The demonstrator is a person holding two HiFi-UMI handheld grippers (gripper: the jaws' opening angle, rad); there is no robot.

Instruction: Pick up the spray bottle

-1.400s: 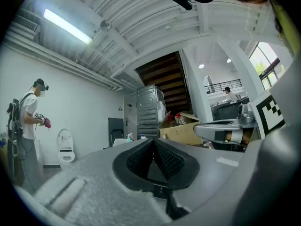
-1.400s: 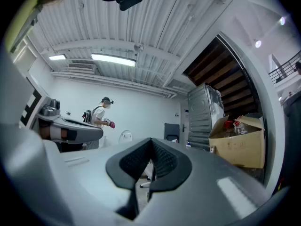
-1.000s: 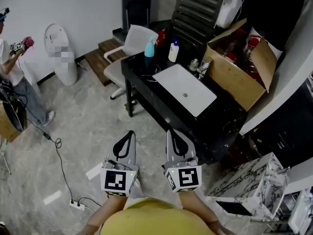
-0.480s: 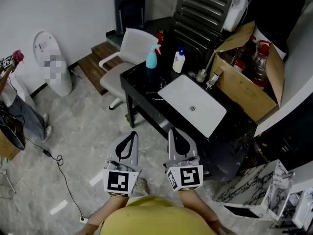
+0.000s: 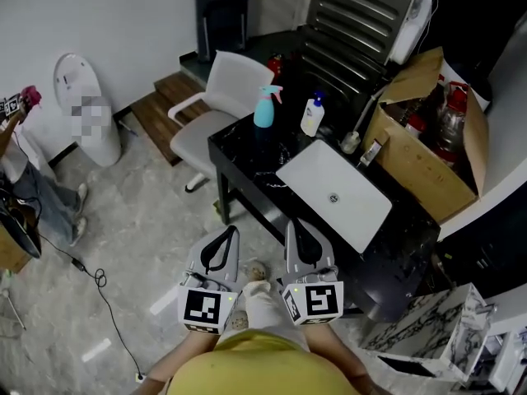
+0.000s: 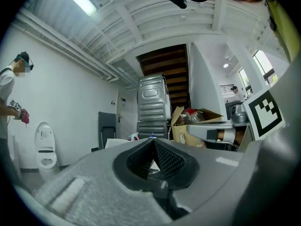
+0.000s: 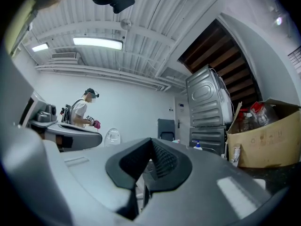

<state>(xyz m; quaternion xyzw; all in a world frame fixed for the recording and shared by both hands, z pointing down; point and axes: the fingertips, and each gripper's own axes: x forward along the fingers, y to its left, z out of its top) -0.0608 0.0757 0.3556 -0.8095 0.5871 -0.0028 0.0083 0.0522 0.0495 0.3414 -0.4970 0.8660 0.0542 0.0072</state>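
A teal spray bottle (image 5: 264,108) with a pink trigger stands upright at the far left corner of the black table (image 5: 247,151), beside a white pump bottle (image 5: 312,115). My left gripper (image 5: 228,233) and right gripper (image 5: 293,225) are held side by side over the floor just short of the table's near edge, well away from the bottle. Both are shut with nothing in them. In the left gripper view the shut jaws (image 6: 153,140) point at the table, and the spray bottle (image 6: 134,136) shows small beyond them. The right gripper (image 7: 151,140) view shows the pump bottle (image 7: 197,144) far off.
A white basin (image 5: 338,194) is set in the table. A white chair (image 5: 221,89) stands behind the table's left end, and an open cardboard box (image 5: 428,155) sits at its right. A person (image 5: 25,179) stands far left, near a toilet (image 5: 82,109). A cable (image 5: 99,278) lies on the floor.
Both grippers have moved forward together toward the table, still shut. The table and bottles now sit lower and nearer in the head view. A leg and shoe show between the grippers.
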